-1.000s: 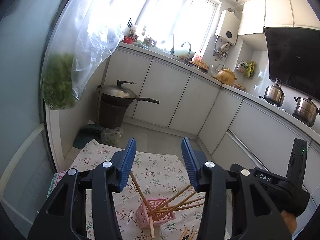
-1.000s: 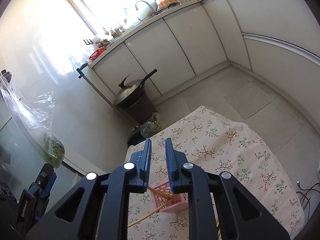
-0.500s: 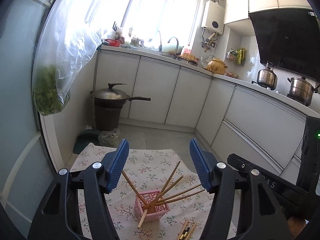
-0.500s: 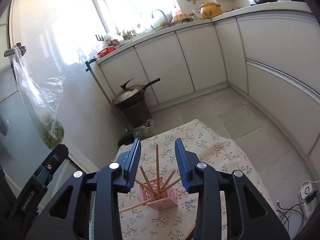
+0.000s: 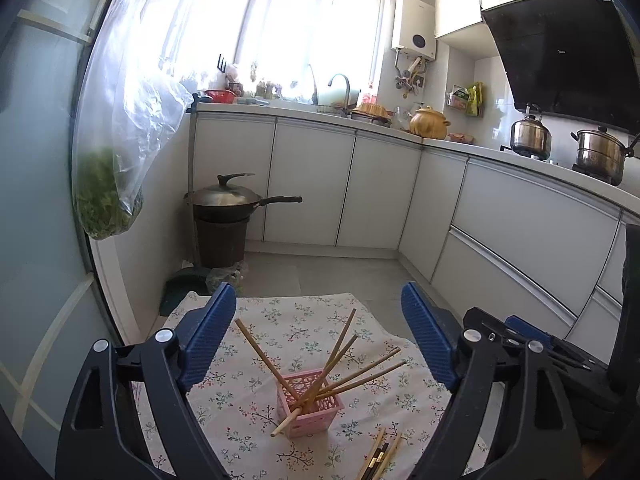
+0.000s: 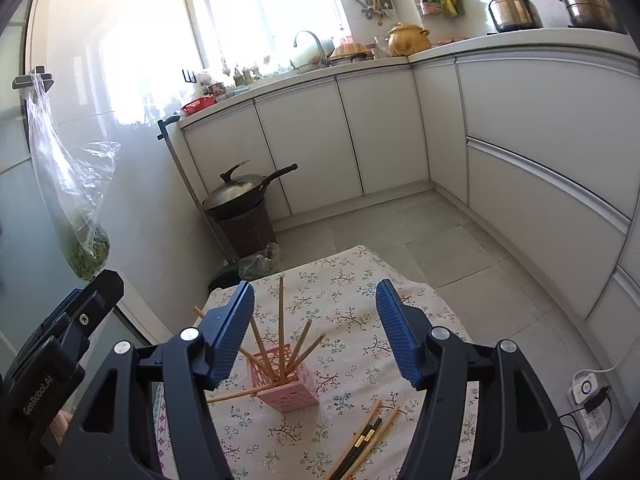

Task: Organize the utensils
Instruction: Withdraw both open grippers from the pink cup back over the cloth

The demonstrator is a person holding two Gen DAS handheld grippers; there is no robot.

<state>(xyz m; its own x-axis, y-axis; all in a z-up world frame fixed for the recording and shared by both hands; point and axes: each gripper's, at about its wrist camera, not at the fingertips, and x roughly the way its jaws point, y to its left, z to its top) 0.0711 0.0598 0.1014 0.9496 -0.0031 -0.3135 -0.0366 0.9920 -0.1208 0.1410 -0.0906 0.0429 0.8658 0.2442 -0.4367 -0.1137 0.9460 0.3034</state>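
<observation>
Both sets of jaws spread wider than a second ago and drawn back from the pink holder (image 5: pixel 310 404), now seen in full. Left gripper (image 5: pixel 318 344) opening, nothing between its pads. Right gripper (image 6: pixel 316 334) likewise opening and empty; holder below and between the jaws, well clear of them. Chopsticks (image 6: pixel 280 336) fanned out of the holder, probably leaning as dropped. Loose chopsticks (image 6: pixel 364 440) flat on the floral tablecloth (image 5: pixel 280 320), nearer than the holder, evidently awaiting pickup.
</observation>
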